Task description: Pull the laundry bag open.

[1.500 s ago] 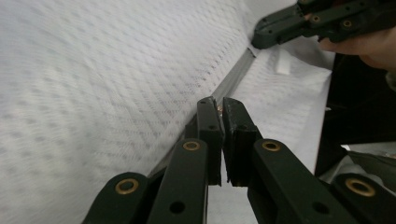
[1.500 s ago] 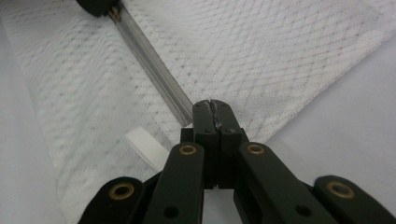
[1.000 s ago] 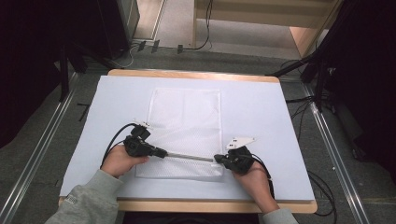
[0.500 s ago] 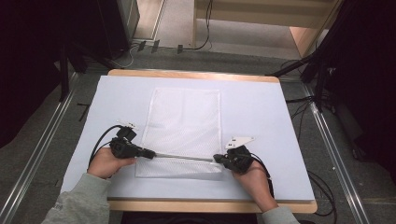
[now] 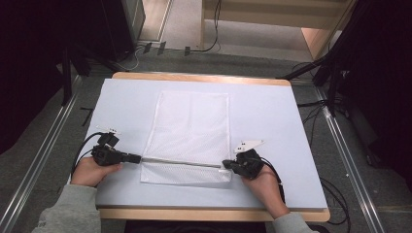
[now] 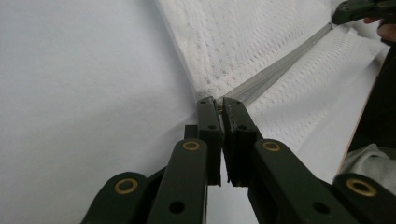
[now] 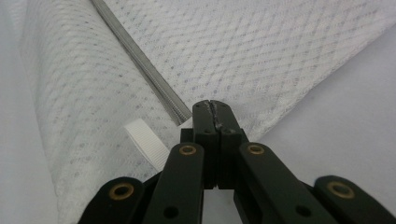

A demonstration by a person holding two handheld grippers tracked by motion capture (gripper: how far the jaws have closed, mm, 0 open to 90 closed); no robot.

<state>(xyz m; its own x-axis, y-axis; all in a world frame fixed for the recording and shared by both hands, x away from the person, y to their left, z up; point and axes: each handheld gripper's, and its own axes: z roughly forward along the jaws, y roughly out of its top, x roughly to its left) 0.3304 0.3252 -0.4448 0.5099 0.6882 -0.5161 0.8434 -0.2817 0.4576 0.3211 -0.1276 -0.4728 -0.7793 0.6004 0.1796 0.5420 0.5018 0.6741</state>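
A white mesh bag [image 5: 189,121] lies flat in the middle of the pale table [image 5: 272,116]. A grey zipper [image 5: 180,161] runs across its near end. At the bag's left edge my left gripper [image 5: 138,158] is shut on the zipper pull. In the left gripper view the jaws [image 6: 218,101] pinch a small metal piece where the zipper [image 6: 275,70] ends. My right gripper [image 5: 225,166] is shut on the bag's fabric at the zipper's right end. In the right gripper view its tips [image 7: 212,103] sit beside the zipper [image 7: 140,60] and a white ribbon tab [image 7: 145,142].
The table has a wooden rim [image 5: 204,213] along its near side. Metal rails [image 5: 43,145] run along the floor on both sides. Cables [image 5: 335,194] trail off the right corner, and dark stands [image 5: 335,63] rise at the back right.
My left gripper has slid to the left along the zipper line, from well inside the bag to its left edge. The right gripper and hand have stayed put.
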